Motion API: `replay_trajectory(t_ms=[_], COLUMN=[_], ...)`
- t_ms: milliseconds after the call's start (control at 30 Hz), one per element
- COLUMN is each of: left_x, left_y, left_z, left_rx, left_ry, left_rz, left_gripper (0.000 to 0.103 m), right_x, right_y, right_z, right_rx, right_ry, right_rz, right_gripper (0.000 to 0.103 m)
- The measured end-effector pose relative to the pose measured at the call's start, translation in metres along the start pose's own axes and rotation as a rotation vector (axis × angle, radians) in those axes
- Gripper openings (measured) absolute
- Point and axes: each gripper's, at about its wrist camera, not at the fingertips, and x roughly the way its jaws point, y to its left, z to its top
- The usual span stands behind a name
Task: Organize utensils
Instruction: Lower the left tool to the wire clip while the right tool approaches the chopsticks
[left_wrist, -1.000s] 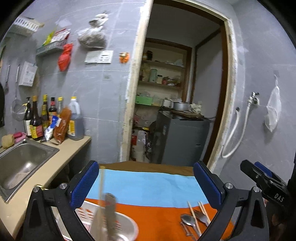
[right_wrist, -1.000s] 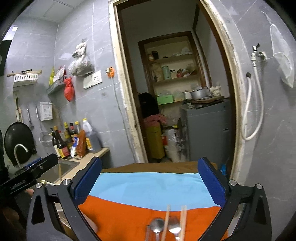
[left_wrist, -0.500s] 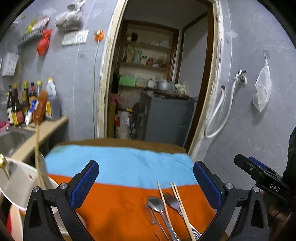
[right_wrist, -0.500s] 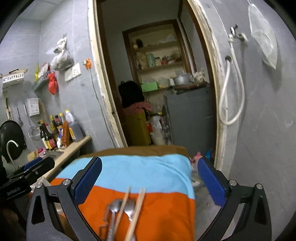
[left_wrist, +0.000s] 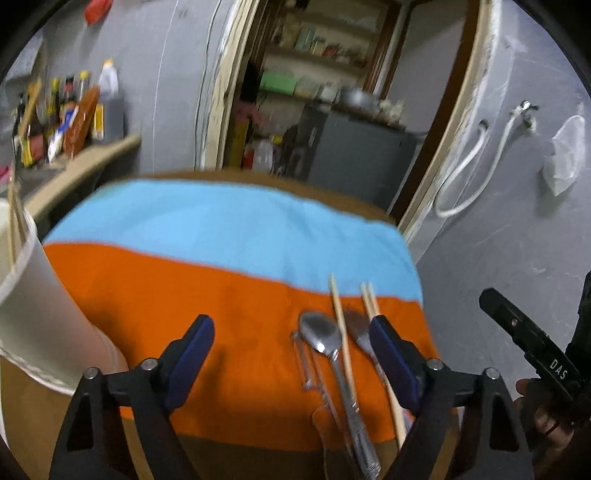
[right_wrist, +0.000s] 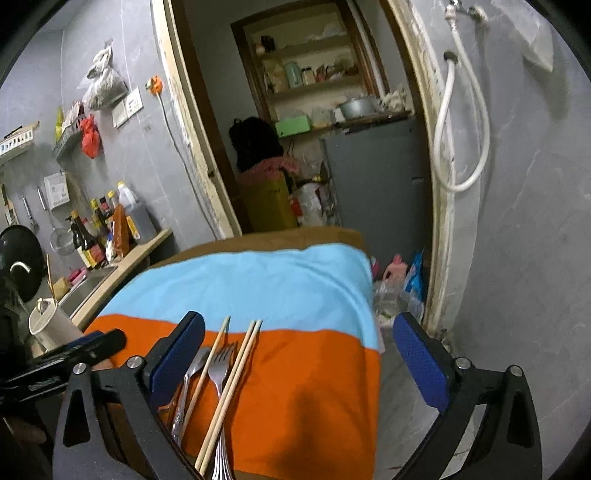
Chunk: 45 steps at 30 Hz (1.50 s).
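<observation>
A spoon (left_wrist: 320, 335), fork (right_wrist: 220, 363) and chopsticks (right_wrist: 231, 389) lie together on the orange cloth (left_wrist: 207, 317). Both the left gripper (left_wrist: 291, 363) and right gripper (right_wrist: 295, 363) hover apart, empty. A white holder (left_wrist: 27, 317), blurred, apparently contains a chopstick.

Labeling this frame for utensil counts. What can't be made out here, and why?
- Handle ends of the spoon, fork and chopsticks: cut off by the bottom edge in both wrist views.
- Fork head in the left wrist view: partly hidden behind the left gripper.
- Contents of the white holder: cropped by the left edge; tiny in the right wrist view.
- Thin wire piece beside the spoon: motion-blurred, unidentifiable.
</observation>
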Motion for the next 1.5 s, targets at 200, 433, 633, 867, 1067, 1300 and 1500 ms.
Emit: replay_trajectory(t_ms=[200, 433, 633, 867, 1067, 1300, 1500], left_x=[0.025, 0.042, 0.053, 0.059, 0.061, 0.067, 0.073], left_y=[0.004, -0.003, -0.011, -0.013, 0.005, 0.005, 0.003], left_z=[-0.01, -0.015, -0.012, -0.002, 0.003, 0.006, 0.011], left_rx=[-0.017, 0.012, 0.077, 0.124, 0.032, 0.026, 0.02], left_ry=[0.14, 0.226, 0.255, 0.297, 0.334, 0.359, 0.376], left_rz=[0.006, 0.003, 0.042, 0.056, -0.018, -0.031, -0.029], left_gripper=[0.056, 0.048, 0.041, 0.027, 0.02, 0.021, 0.02], right_x=[0.032, 0.05, 0.059, 0.084, 0.107, 0.124, 0.14], right_y=[0.008, 0.018, 0.02, 0.028, 0.038, 0.042, 0.06], right_z=[-0.013, -0.024, -0.029, -0.035, -0.035, -0.031, -0.024], right_rx=[-0.012, -0.027, -0.026, -0.053, -0.068, -0.077, -0.121], right_ry=[0.093, 0.142, 0.175, 0.268, 0.343, 0.398, 0.471], right_rz=[0.036, 0.063, 0.069, 0.09, 0.073, 0.039, -0.013], right_gripper=[0.065, 0.06, 0.06, 0.044, 0.029, 0.022, 0.022])
